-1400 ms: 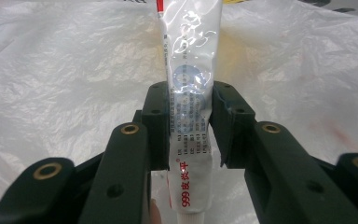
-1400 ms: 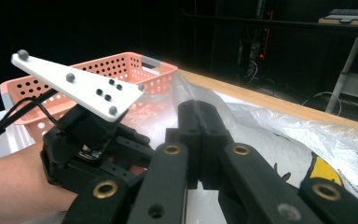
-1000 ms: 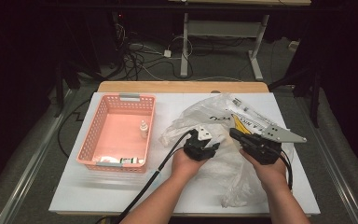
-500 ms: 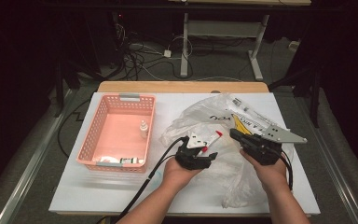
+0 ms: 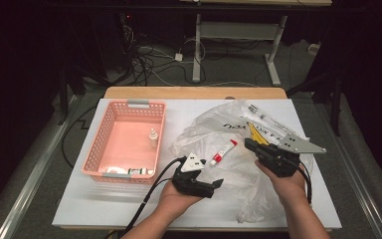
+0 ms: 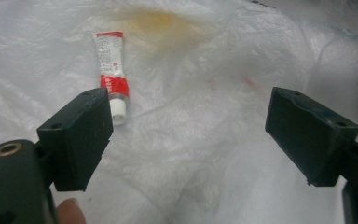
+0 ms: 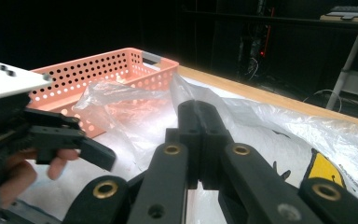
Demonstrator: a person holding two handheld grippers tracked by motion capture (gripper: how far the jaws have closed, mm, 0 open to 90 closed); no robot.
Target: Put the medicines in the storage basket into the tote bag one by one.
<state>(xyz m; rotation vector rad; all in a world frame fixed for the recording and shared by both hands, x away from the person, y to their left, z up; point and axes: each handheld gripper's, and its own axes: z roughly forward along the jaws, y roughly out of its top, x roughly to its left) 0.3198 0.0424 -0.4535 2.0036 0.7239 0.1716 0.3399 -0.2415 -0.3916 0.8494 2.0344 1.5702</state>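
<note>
Your left gripper (image 5: pixel 214 185) has just been opening, jaws wide and empty; your right gripper (image 5: pixel 251 145) is closed. White table (image 5: pixel 79 199), dark room, cables (image 5: pixel 144 64) behind.

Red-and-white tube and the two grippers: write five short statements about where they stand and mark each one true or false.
1. The red-and-white tube lies on the clear plastic bag. True.
2. The left gripper is clamped on the tube. False: its jaws have just been opening and stand apart, with the tube lying beyond them.
3. The right gripper has its jaws together. True.
4. The pink basket holds nothing. False: a small white bottle stands in it.
5. The tube's white cap points toward the left gripper. True.
</note>
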